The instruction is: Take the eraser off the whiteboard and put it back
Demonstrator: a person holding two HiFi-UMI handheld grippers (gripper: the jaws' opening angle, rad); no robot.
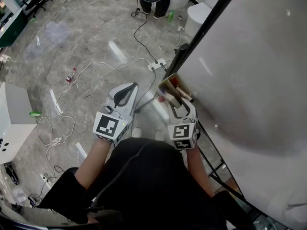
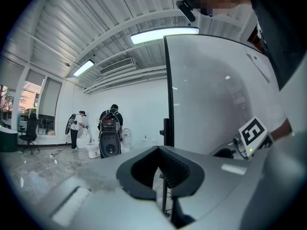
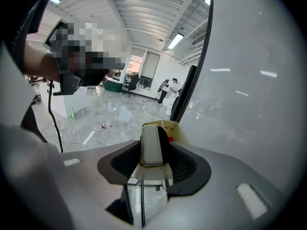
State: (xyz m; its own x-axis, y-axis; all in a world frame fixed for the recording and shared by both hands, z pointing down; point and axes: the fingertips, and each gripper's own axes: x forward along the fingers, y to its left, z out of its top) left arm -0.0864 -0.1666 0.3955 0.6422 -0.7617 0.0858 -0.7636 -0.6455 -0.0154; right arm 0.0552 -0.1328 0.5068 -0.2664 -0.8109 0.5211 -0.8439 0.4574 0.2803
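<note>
Beside the whiteboard [image 3: 249,104] edge, the right tool [image 3: 154,153] pinches the upright eraser [image 3: 150,145] between its jaws.

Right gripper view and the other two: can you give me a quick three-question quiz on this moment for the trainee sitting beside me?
1. Pick one. What stands between the jaws of the right gripper?
A) a marker
B) the eraser
C) nothing

2. True or false: the left gripper is holding something too.

3. Short answer: in the head view, which gripper is nearer the whiteboard?

Key: 1 B; 2 false, its jaws are empty; 3 the right gripper.
</note>
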